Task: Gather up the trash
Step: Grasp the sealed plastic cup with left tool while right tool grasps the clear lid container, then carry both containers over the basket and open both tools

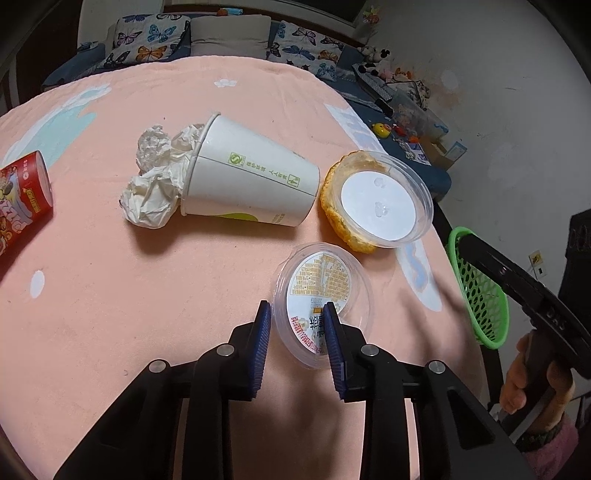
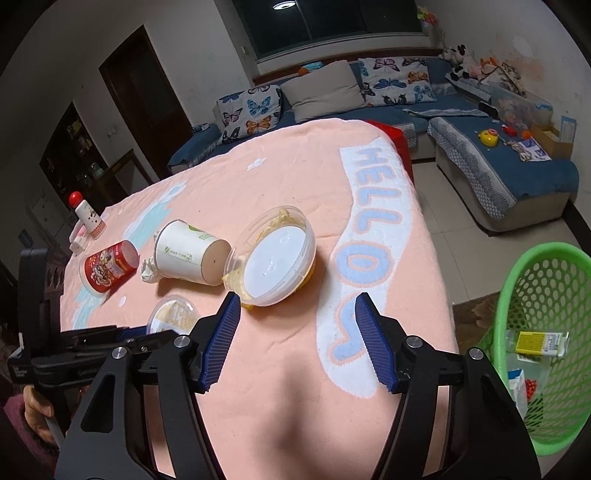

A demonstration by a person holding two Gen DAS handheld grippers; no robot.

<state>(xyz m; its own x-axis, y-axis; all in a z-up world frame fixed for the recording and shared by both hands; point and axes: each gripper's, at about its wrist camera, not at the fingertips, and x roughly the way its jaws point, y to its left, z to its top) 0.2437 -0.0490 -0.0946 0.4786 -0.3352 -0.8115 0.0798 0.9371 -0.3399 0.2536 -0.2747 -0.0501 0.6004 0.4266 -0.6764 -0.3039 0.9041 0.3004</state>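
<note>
Left gripper straddles the clear lid's rim, not yet clamped — right gripper hangs released near the worktop's edge.

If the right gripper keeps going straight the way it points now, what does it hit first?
Probably the bare pink cloth just ahead of the right gripper; nothing lies between its open fingers. The clear tub sits further along that line, though depth is hard to judge.

light: dim room, ceiling lamp overhead | shadows: soft, claw shadow on pink cloth | focus: sharp centre | edges: heavy fisheye bend, dark corners
</note>
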